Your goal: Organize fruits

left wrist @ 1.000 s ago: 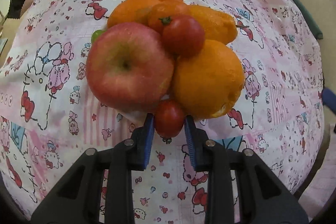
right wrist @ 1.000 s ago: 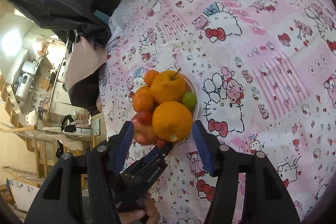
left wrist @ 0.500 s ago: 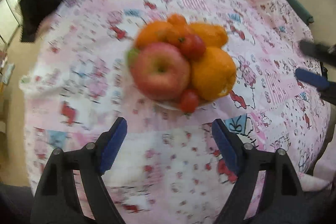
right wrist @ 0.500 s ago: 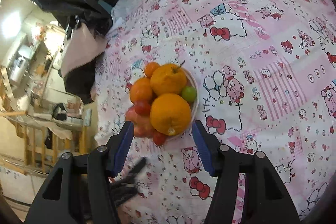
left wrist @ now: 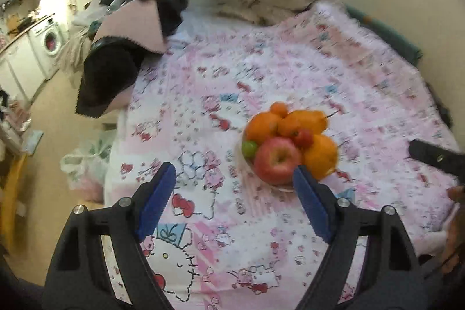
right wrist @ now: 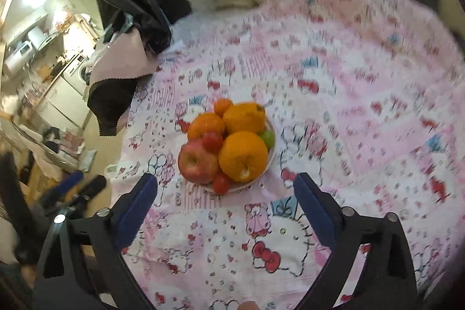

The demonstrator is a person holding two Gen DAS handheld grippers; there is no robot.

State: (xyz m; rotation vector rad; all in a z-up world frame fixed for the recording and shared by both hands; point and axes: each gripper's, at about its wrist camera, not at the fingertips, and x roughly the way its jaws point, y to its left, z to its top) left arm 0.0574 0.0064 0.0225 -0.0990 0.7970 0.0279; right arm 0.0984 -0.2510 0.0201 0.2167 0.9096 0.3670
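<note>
Pink cartoon-print bed cover (right wrist: 348,95) carries a white plate (right wrist: 271,156) heaped with oranges (right wrist: 243,156), a red apple (right wrist: 198,161) and cherry tomatoes (right wrist: 221,182); left tool (left wrist: 234,201) and right tool (right wrist: 225,201) hover wide, empty.

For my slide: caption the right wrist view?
Open right gripper above a plate piled with fruit.

Fruits (right wrist: 229,147) heaped on plate (right wrist: 271,156)
</note>
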